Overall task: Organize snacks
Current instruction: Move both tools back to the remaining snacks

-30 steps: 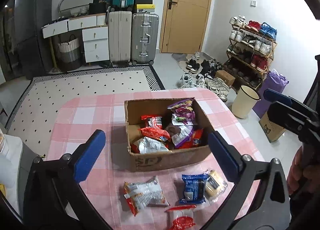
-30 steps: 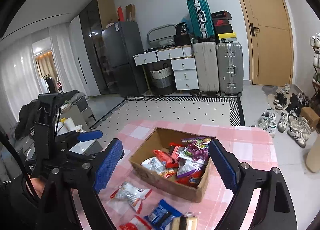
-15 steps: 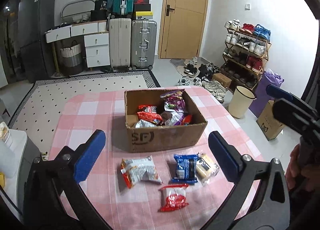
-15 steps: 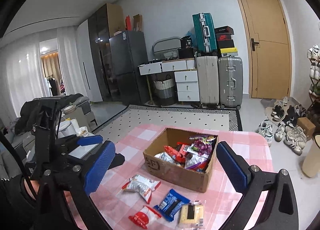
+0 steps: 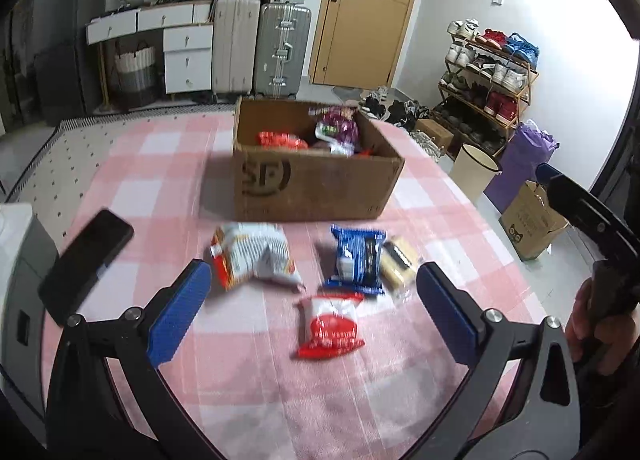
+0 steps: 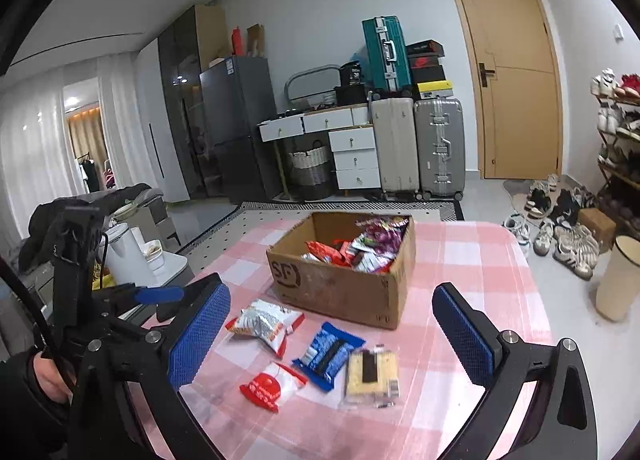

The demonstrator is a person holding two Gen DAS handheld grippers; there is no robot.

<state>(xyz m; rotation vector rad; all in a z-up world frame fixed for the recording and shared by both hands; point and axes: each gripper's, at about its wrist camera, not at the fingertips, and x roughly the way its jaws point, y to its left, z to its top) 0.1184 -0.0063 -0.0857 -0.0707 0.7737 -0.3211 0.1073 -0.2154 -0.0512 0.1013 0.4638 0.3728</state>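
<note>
Four loose snack packets lie on the pink checked tablecloth point(image 5: 140, 164) before the brown cardboard box point(image 5: 316, 188). Nearest, the red-and-white packet point(image 5: 330, 326) sits lengthwise between the left gripper point(image 5: 312, 308)'s spread fingers; the right gripper point(image 6: 332, 334) also hangs parted.

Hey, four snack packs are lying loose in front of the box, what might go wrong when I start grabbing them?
The blue pack and the yellow cracker pack lie touching, so a grab may catch both. The black phone sits near the table edge beside the left gripper and might get knocked off. The cardboard box already looks full, so added packs may slide out.
</note>
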